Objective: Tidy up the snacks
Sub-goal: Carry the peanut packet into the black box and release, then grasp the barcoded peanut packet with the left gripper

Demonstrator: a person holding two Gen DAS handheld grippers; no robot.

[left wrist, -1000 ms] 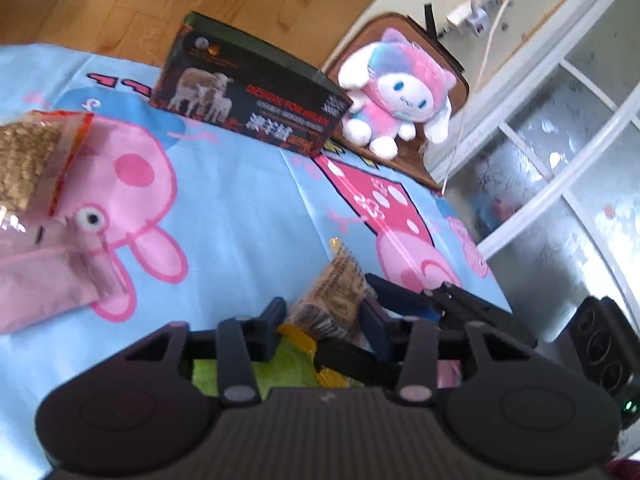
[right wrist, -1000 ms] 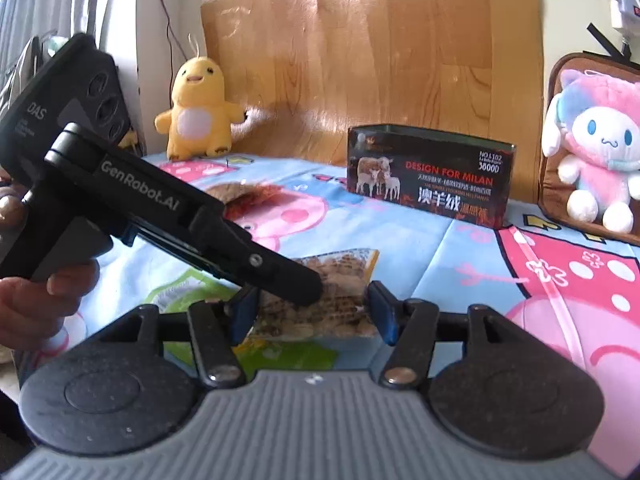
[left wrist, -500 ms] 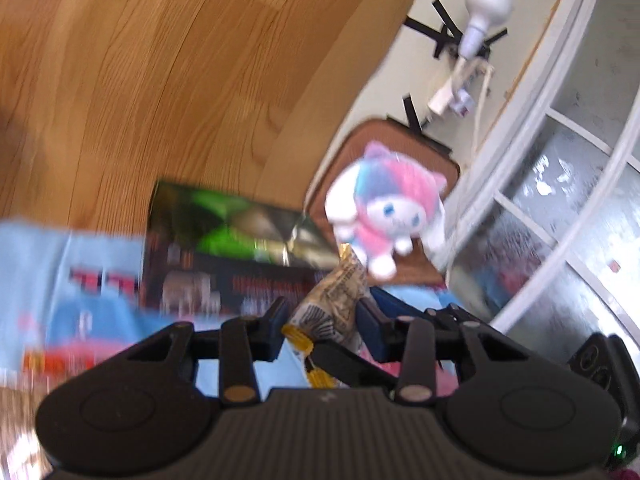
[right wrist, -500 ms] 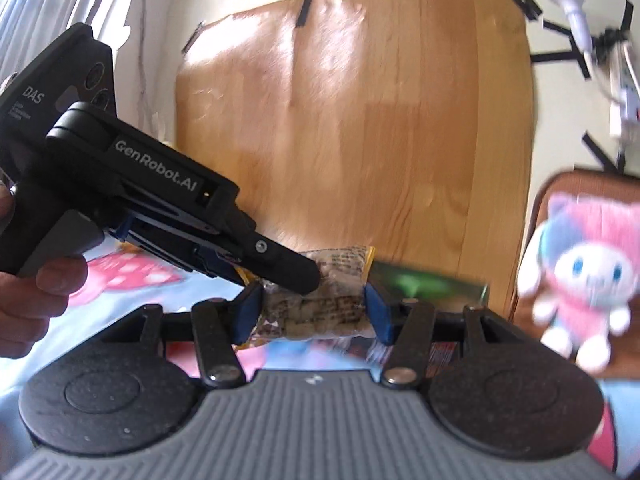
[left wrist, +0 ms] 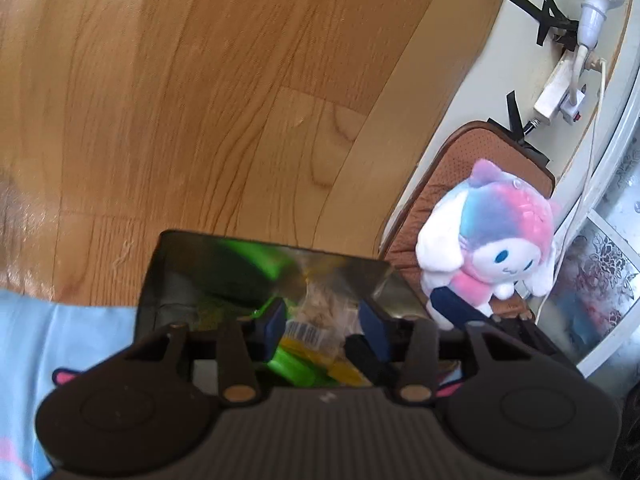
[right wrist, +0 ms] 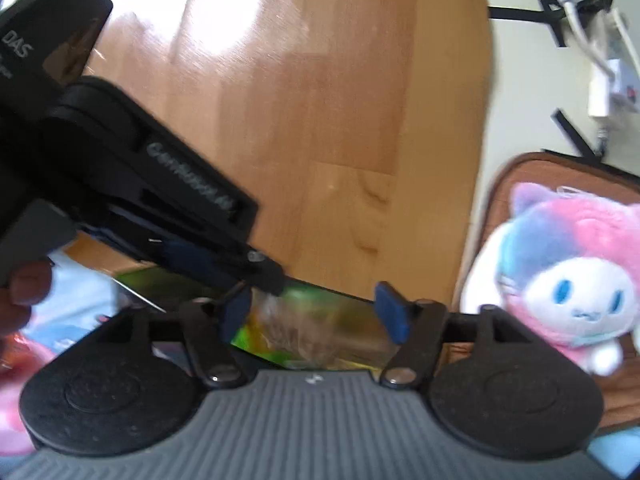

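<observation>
Crinkly snack packet [left wrist: 320,316] over open box [left wrist: 208,268] | our left gripper [left wrist: 324,326] loosening, right gripper [right wrist: 316,316] spread wide, both just opening | packet may snag the box's near edge.

Black claw [right wrist: 314,312] bodies, blue pads [right wrist: 394,316], white "GenRobot.AI" lettering.

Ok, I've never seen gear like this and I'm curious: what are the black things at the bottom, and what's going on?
There is no robot here. A person holds a gripper in each hand, each with a camera looking along its tongs. One picture is from the left gripper, the other from the right gripper, where a hand shows at the edge. Both tongs have just been opening around one snack packet above an open dark box on a blue cloth. The right pads stand clear of it. Whether the left pads press it is unclear. A plush toy sits beside the box.
</observation>
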